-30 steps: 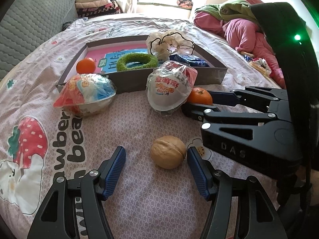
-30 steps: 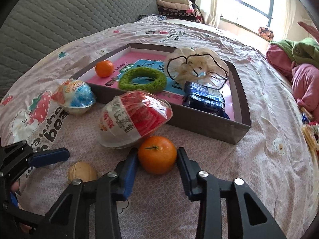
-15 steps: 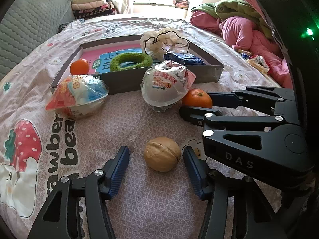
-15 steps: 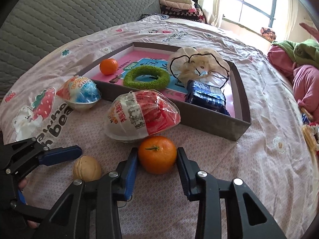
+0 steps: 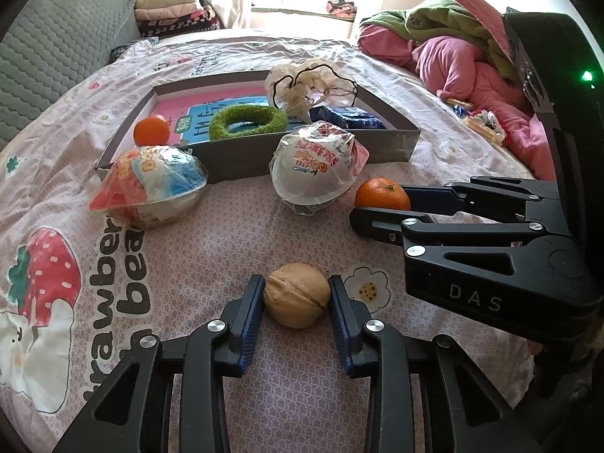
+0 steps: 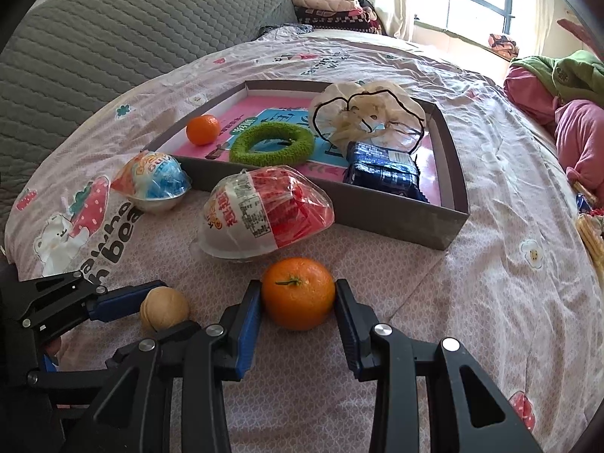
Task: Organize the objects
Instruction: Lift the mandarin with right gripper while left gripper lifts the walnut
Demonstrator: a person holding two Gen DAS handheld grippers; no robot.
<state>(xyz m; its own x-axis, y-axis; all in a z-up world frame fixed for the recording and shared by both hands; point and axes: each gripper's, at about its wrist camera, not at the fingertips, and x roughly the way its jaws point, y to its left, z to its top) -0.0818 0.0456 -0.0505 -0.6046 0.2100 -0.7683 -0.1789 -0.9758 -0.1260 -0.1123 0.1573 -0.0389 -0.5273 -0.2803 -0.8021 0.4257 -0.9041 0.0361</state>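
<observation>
Left gripper (image 5: 296, 298): jaws closing, pads meeting walnut (image 5: 296, 294) on bedspread (image 5: 226, 234) | Right gripper (image 6: 298, 302): I have tangerine (image 6: 298, 292) clamped, near tray (image 6: 377, 219) front edge | Judgement: paired pickup, both tray-bound.

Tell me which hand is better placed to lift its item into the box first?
Right. The right gripper already presses both pads on the orange, near the box; the left gripper is closing on the walnut.
</observation>
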